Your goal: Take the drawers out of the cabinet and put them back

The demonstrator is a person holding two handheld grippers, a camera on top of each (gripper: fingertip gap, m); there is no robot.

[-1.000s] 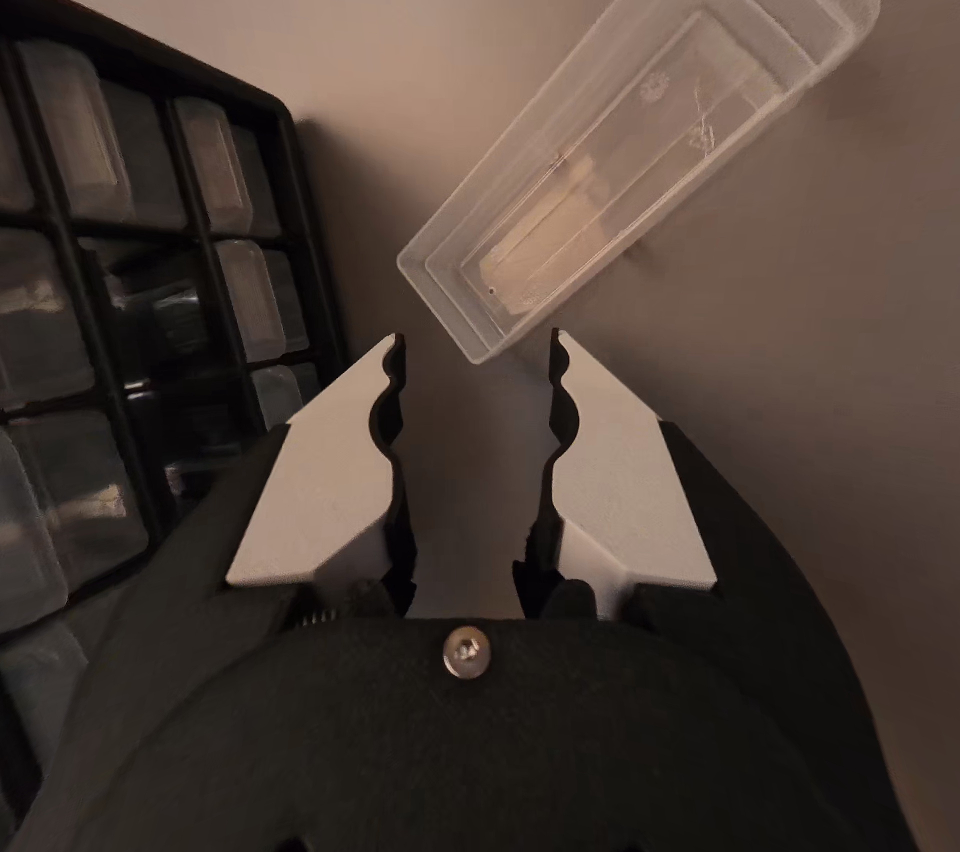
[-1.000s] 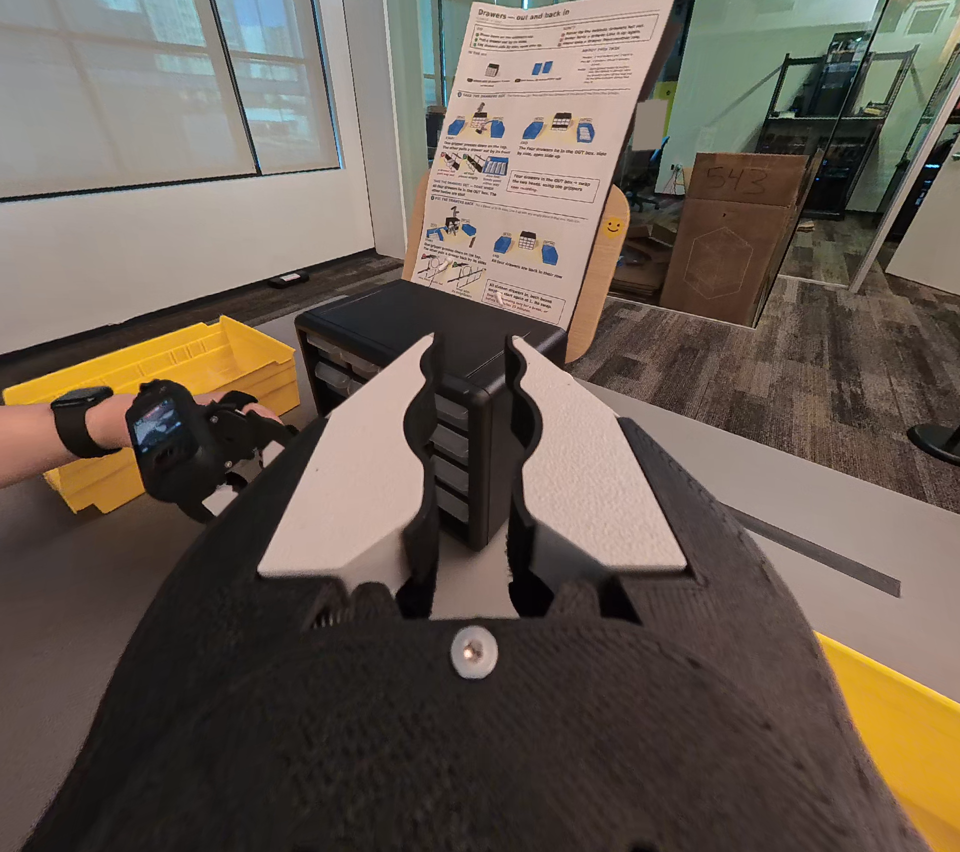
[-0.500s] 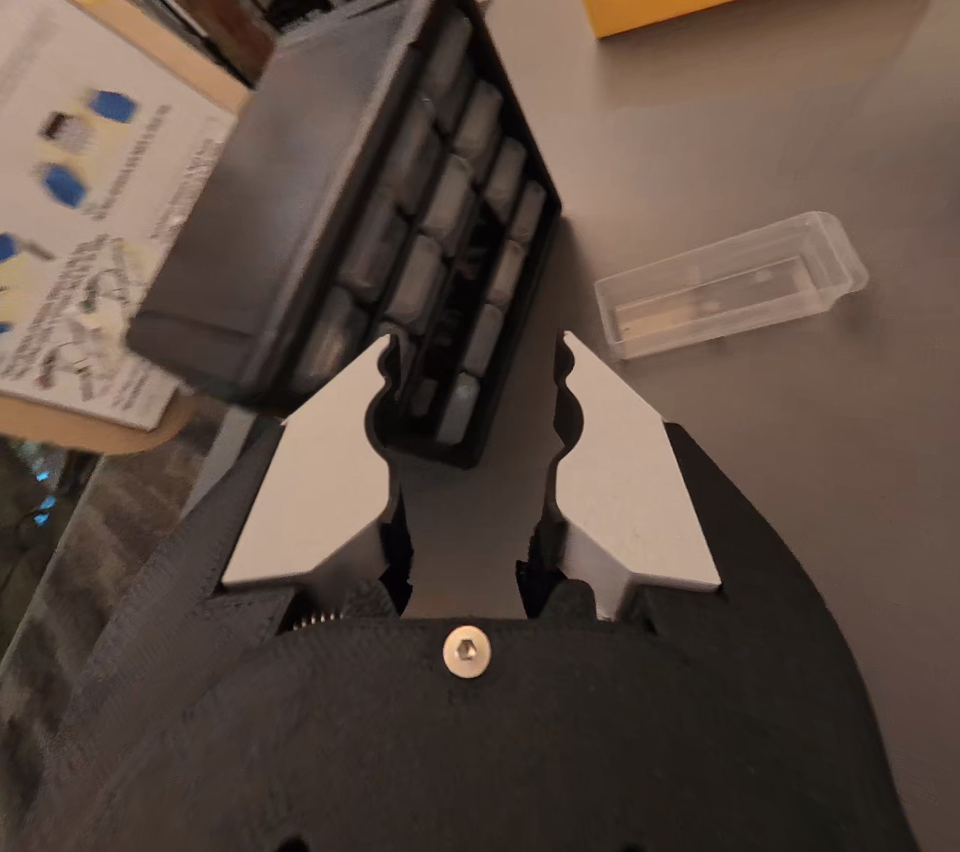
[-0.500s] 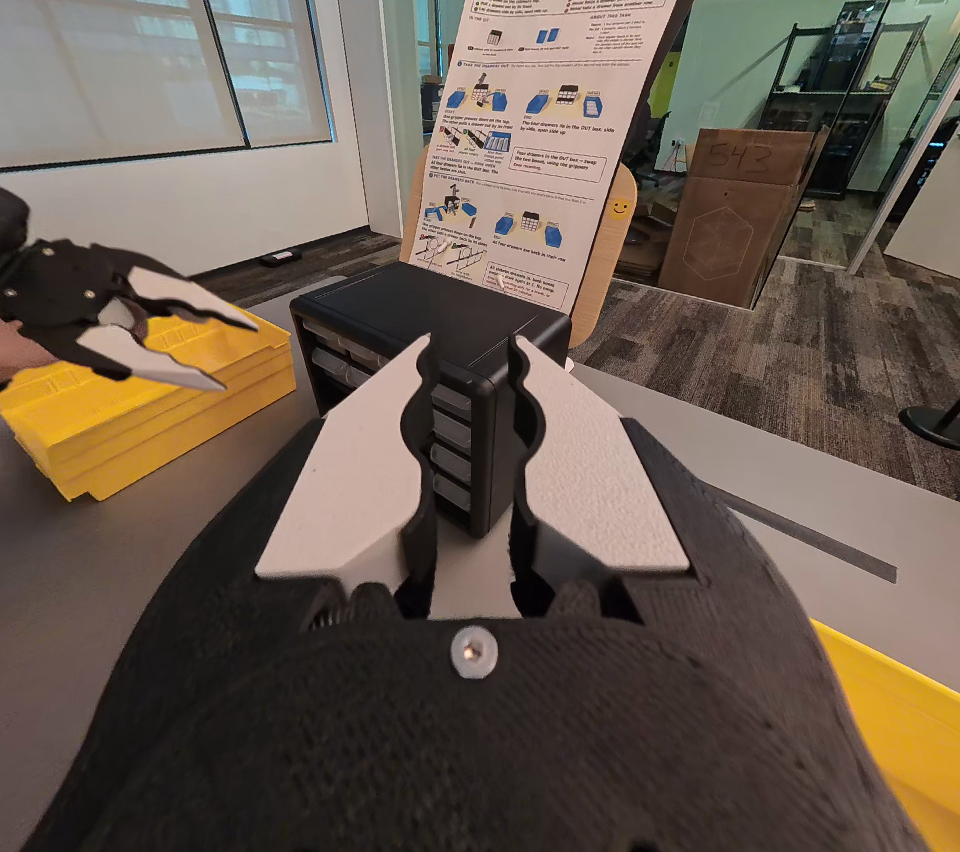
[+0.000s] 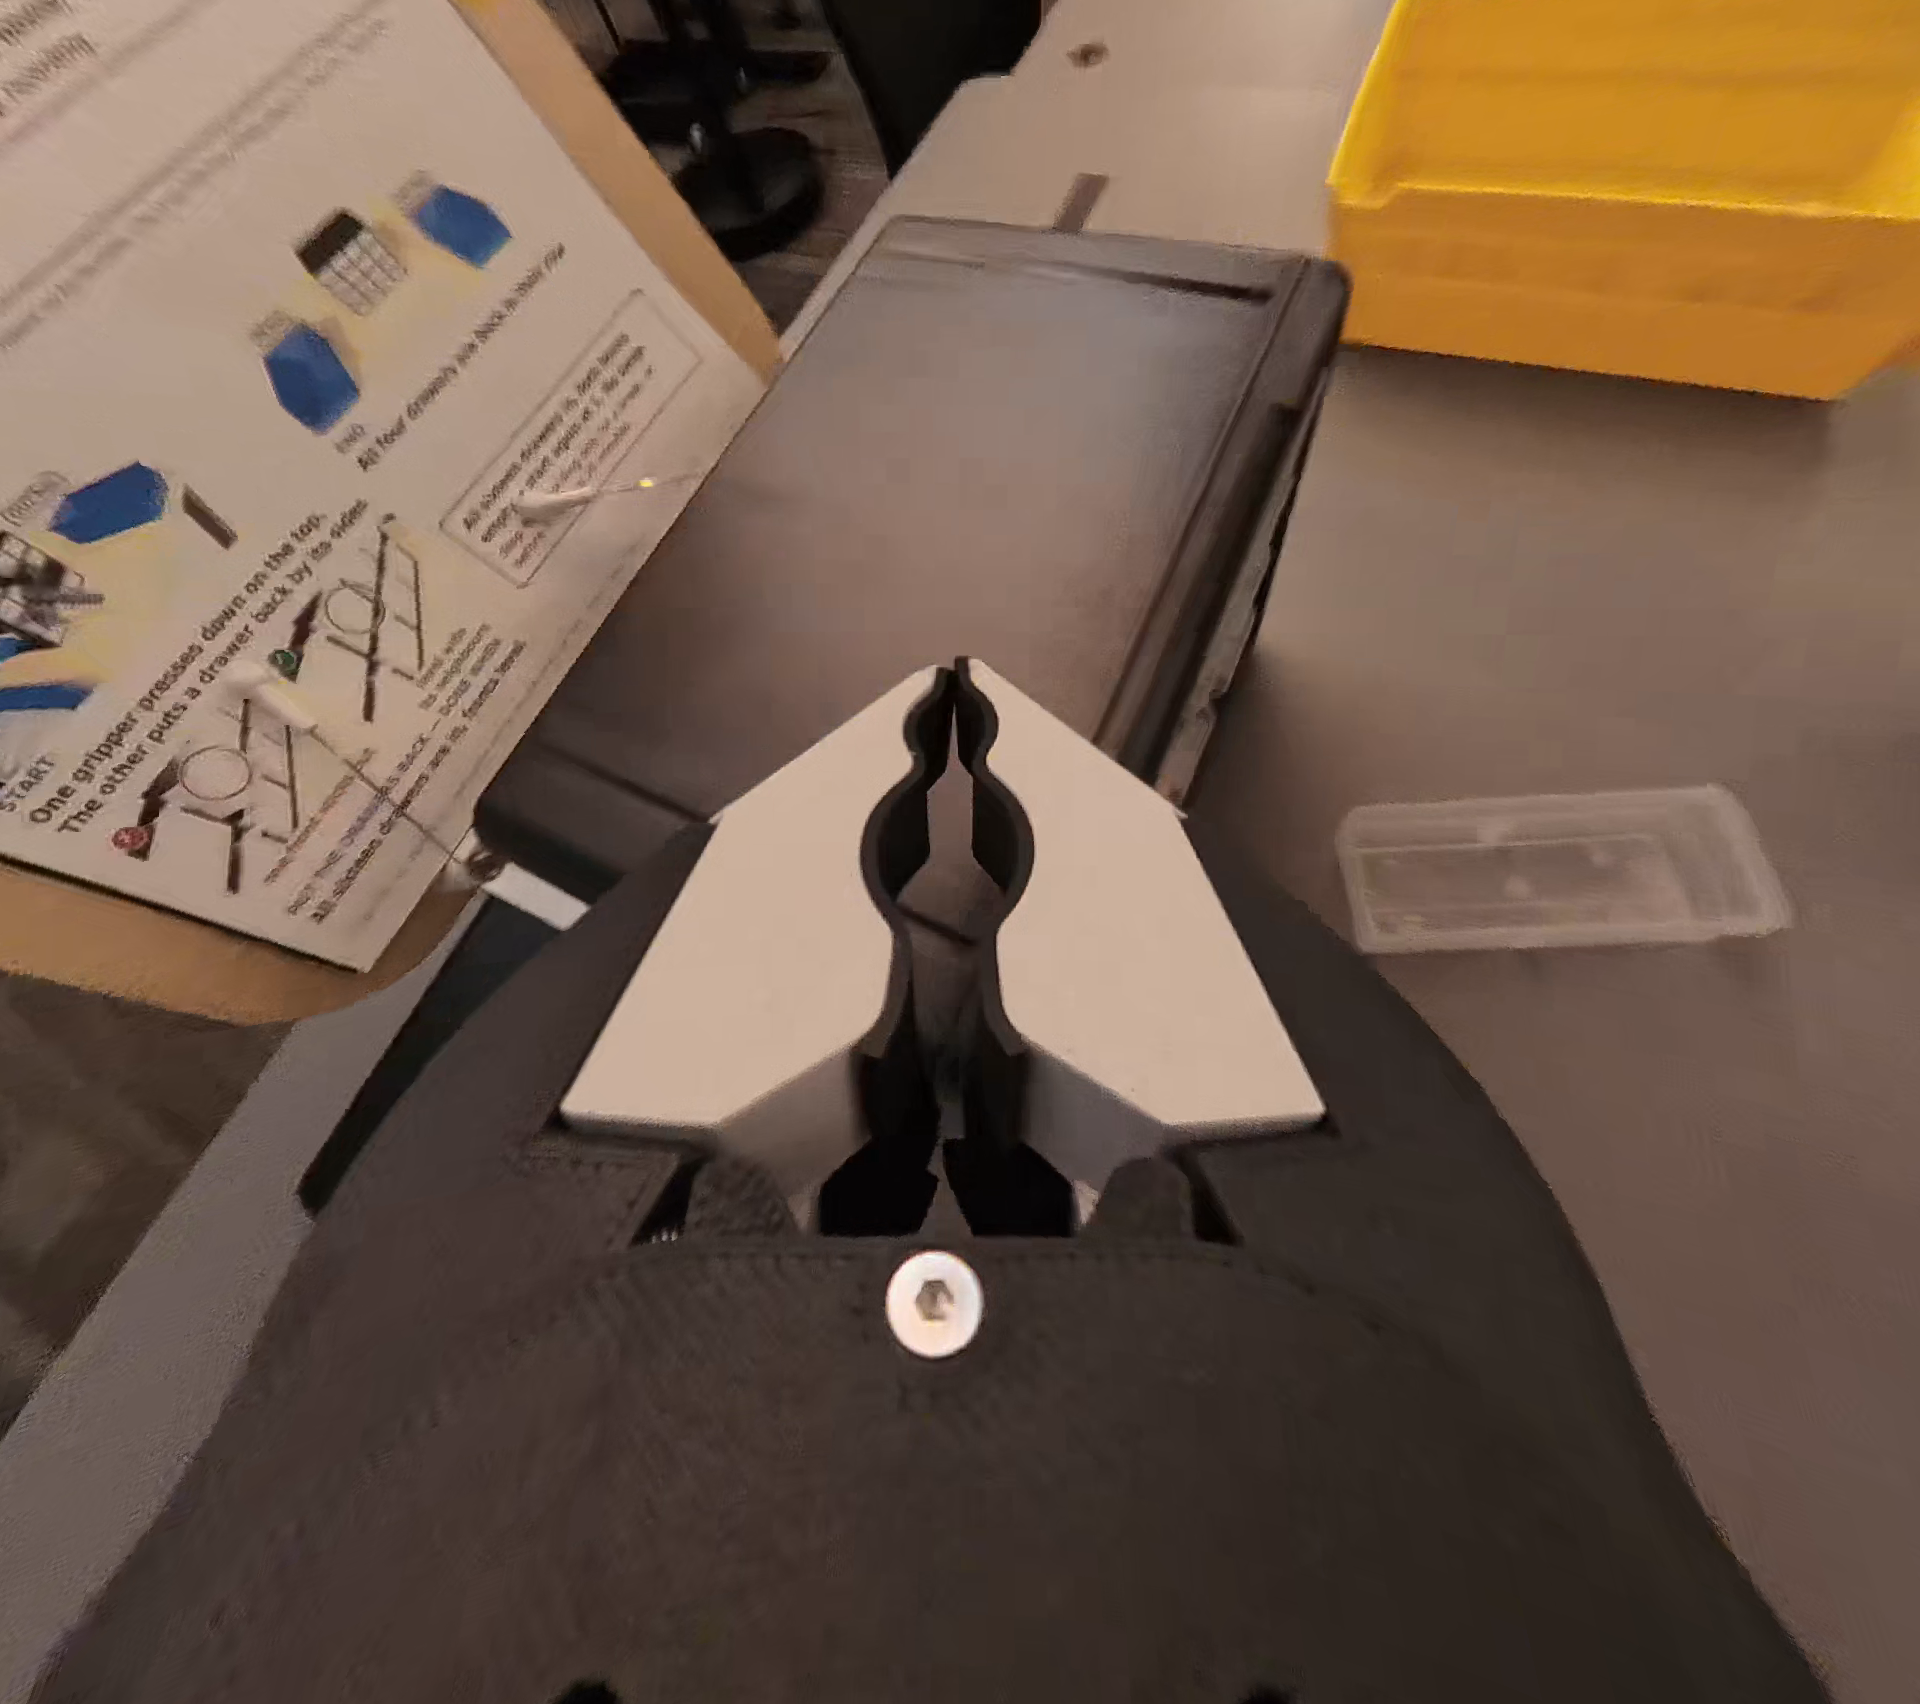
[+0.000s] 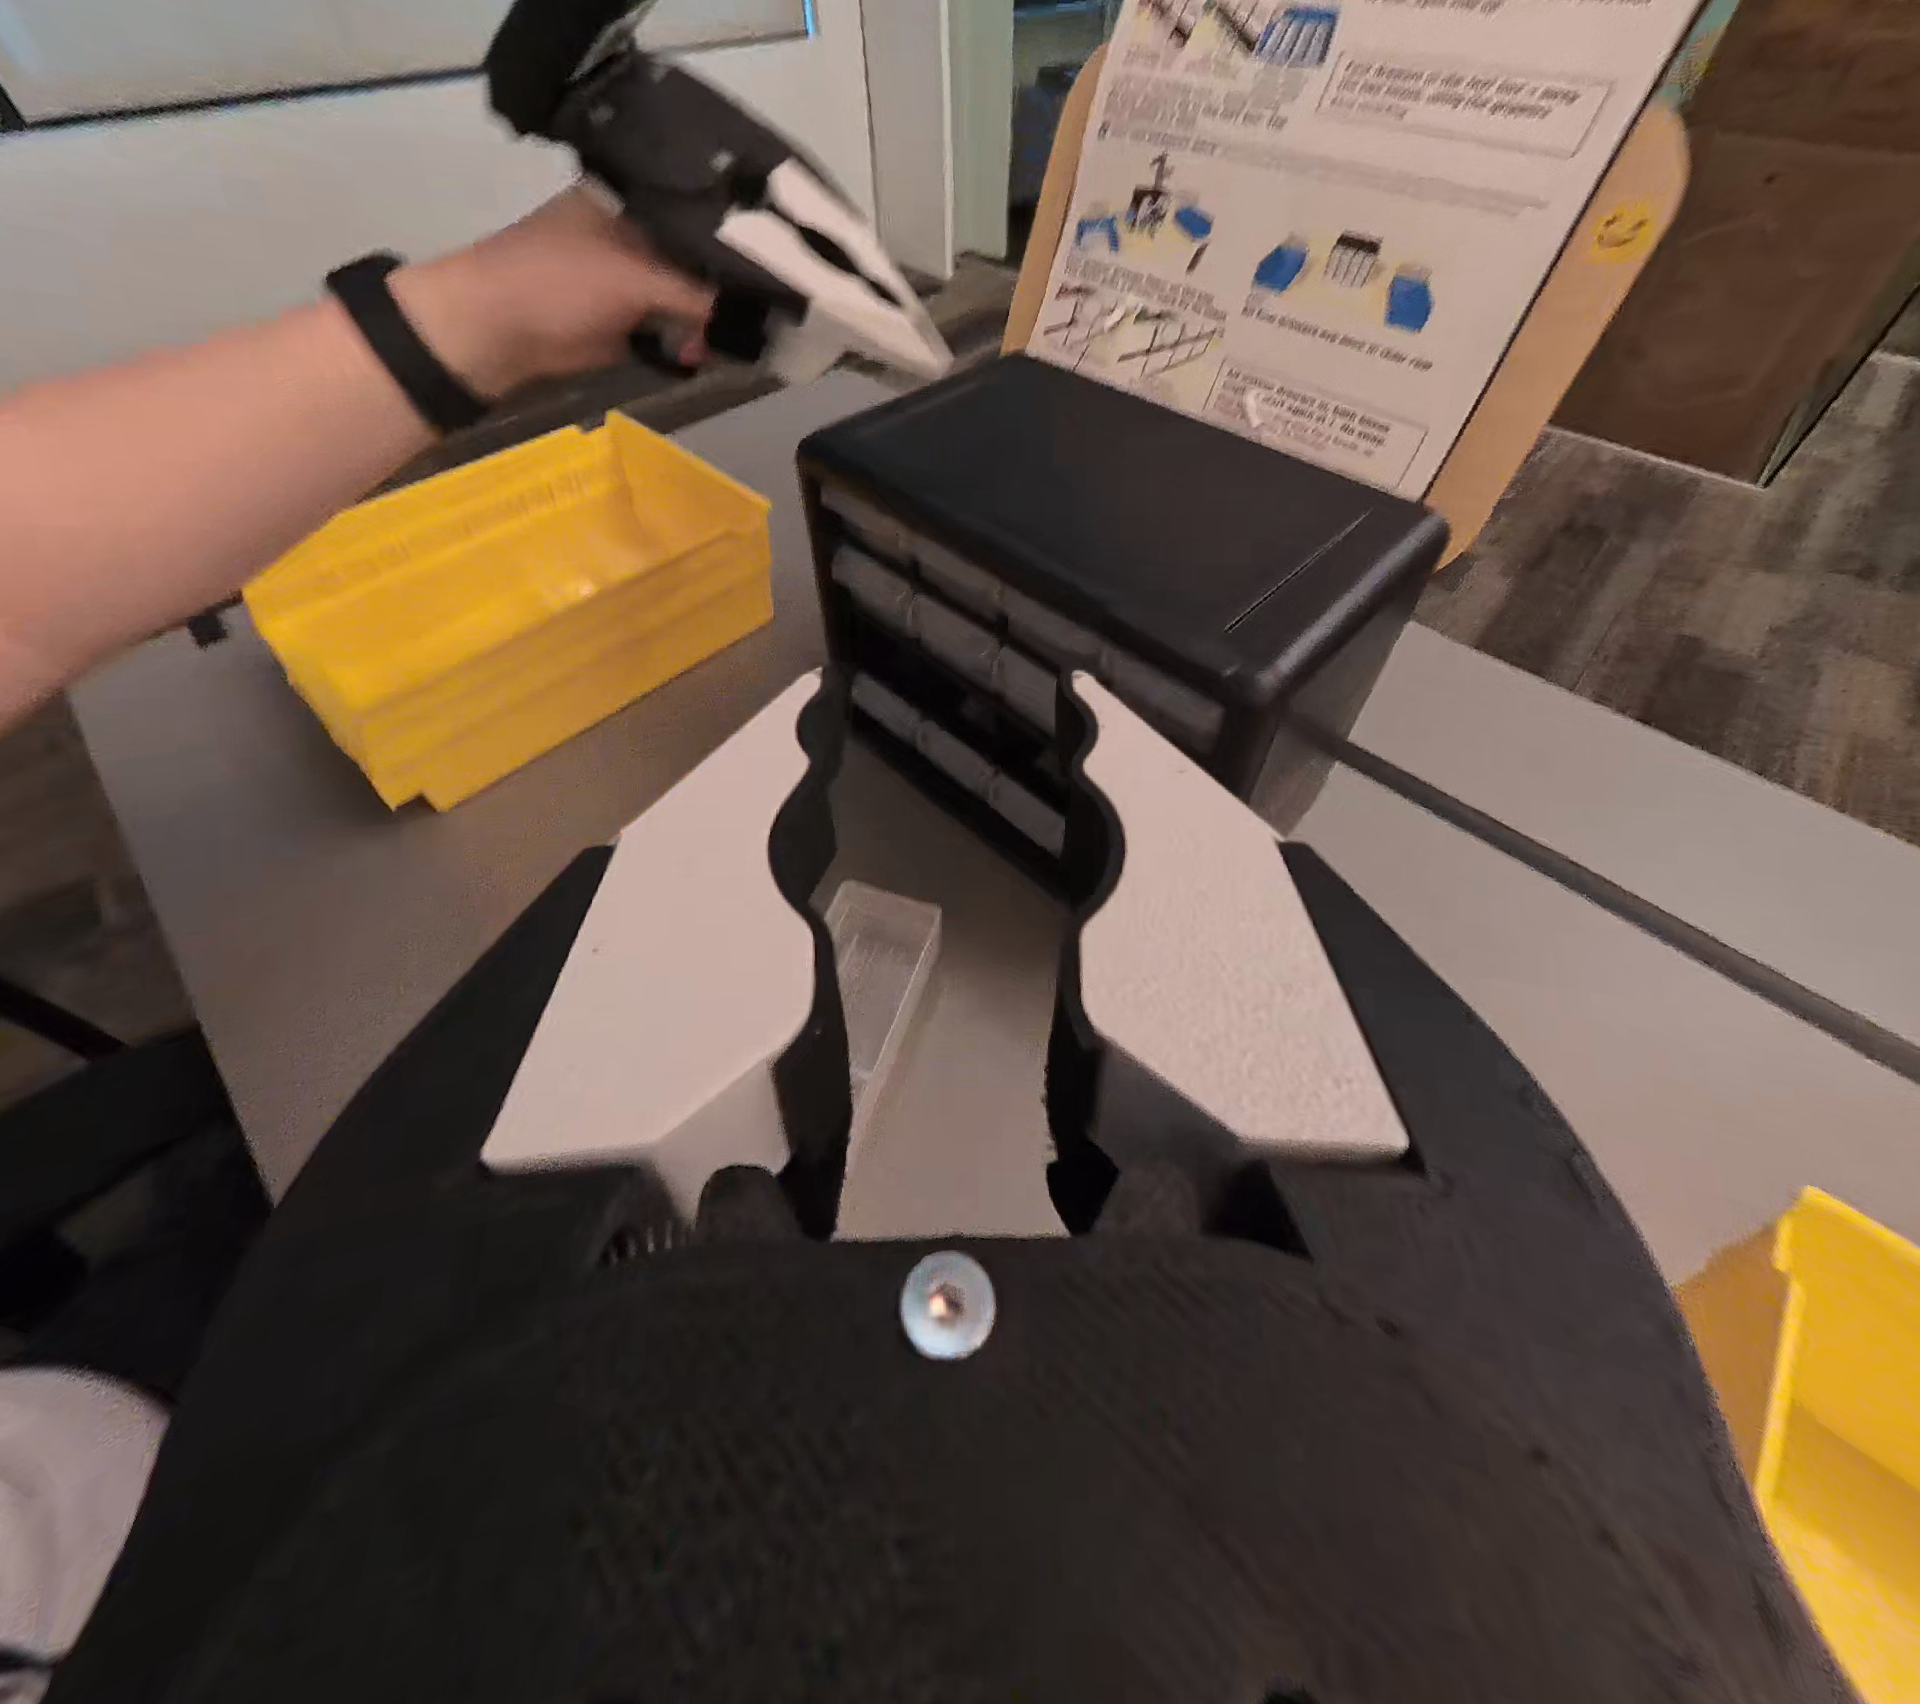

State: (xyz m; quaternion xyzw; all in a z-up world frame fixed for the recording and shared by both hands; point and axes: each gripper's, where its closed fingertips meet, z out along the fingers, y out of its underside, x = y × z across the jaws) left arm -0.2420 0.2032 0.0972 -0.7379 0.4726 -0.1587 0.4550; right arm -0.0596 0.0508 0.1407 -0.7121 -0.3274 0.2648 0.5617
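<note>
Left gripper [image 5: 954, 675], open and low beside the drawer [image 5: 1558, 877] a second ago, now has its tips together above the cabinet [image 5: 935, 459] top, holding nothing. Right gripper [image 6: 945, 719] now stands wider apart, moved from the cabinet's right corner to above the drawer.

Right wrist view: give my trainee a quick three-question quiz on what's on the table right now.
1. True or false: the clear drawer lies on the table, outside the black cabinet.
2. Which gripper is shut: left or right?
3. What colour is the bin beside the cabinet?

Key: 1 true; 2 left, its fingers closed on nothing above the cabinet top; 3 yellow.
</note>
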